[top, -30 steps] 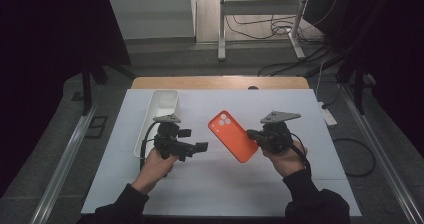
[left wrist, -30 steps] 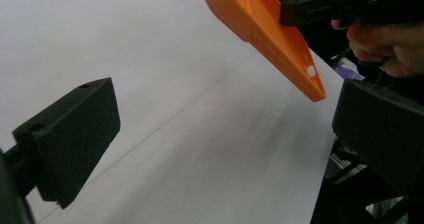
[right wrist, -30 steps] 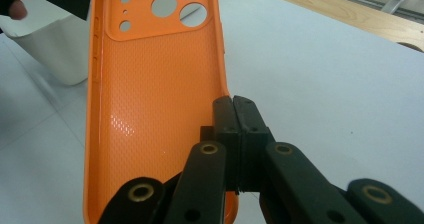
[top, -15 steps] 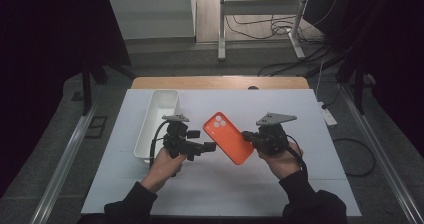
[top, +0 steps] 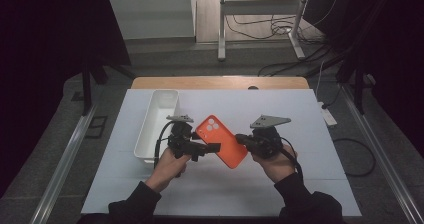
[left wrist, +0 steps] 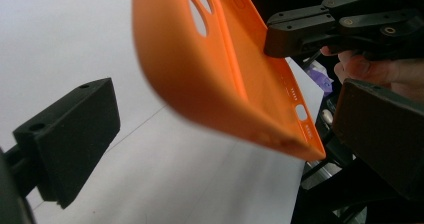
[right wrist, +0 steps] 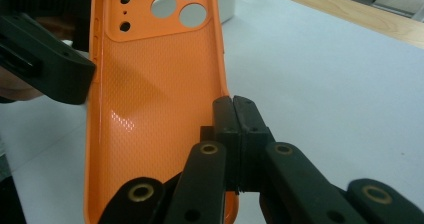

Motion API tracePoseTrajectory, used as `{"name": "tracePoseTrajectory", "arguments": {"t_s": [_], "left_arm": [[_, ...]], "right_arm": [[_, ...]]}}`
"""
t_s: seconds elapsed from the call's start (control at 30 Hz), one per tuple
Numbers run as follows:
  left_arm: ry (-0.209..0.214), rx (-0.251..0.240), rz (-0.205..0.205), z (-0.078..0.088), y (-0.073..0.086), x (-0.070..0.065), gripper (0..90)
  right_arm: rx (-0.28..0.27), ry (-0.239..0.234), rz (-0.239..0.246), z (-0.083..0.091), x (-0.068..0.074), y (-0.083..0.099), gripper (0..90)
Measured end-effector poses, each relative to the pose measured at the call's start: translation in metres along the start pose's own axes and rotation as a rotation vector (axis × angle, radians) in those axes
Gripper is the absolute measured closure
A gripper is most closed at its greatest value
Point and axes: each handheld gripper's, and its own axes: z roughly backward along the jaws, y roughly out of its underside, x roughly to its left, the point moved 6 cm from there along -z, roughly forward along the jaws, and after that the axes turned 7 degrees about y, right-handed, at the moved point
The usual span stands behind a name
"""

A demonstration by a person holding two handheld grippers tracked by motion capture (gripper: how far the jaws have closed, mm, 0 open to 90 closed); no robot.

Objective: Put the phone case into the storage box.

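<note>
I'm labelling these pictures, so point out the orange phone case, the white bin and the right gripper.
orange phone case (top: 223, 143): high view, middle of its back.
white bin (top: 151, 129): high view, its long right wall.
right gripper (right wrist: 233, 115): right gripper view, closed jaw tips on the case's edge.

Both forearms come in from the near edge, dark sleeves bent inward. The left gripper (top: 212, 147) points right with its jaws spread wide apart. The right gripper (top: 240, 138) points left, its jaws pressed together.

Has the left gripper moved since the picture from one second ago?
Yes. In the high view the left gripper has moved right, away from the white bin and closer to the orange phone case, which the right gripper pinches.
</note>
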Motion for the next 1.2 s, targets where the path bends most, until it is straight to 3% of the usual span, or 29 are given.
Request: {"name": "tracePoseTrajectory", "arguments": {"t_s": [0.5,0.67,0.77,1.0,1.2], "left_arm": [[0.033,0.012,0.031,-0.002,0.002,0.001,0.8],[0.029,0.024,0.039,-0.002,0.004,0.001,6.5],[0.044,0.02,0.054,0.0,0.004,0.001,19.3],[0.139,0.031,0.101,0.002,0.005,-0.003,51.4],[0.186,0.041,0.131,0.0,0.007,-0.005,71.5]], "right_arm": [[-0.007,-0.027,0.02,-0.003,0.015,-0.001,89.2],[-0.008,-0.027,0.025,-0.003,0.017,0.0,89.2],[-0.008,-0.026,0.026,-0.004,0.017,0.0,89.2],[-0.013,-0.018,0.025,-0.003,0.016,0.0,89.2],[-0.018,-0.018,0.025,-0.004,0.017,0.0,89.2]]}}
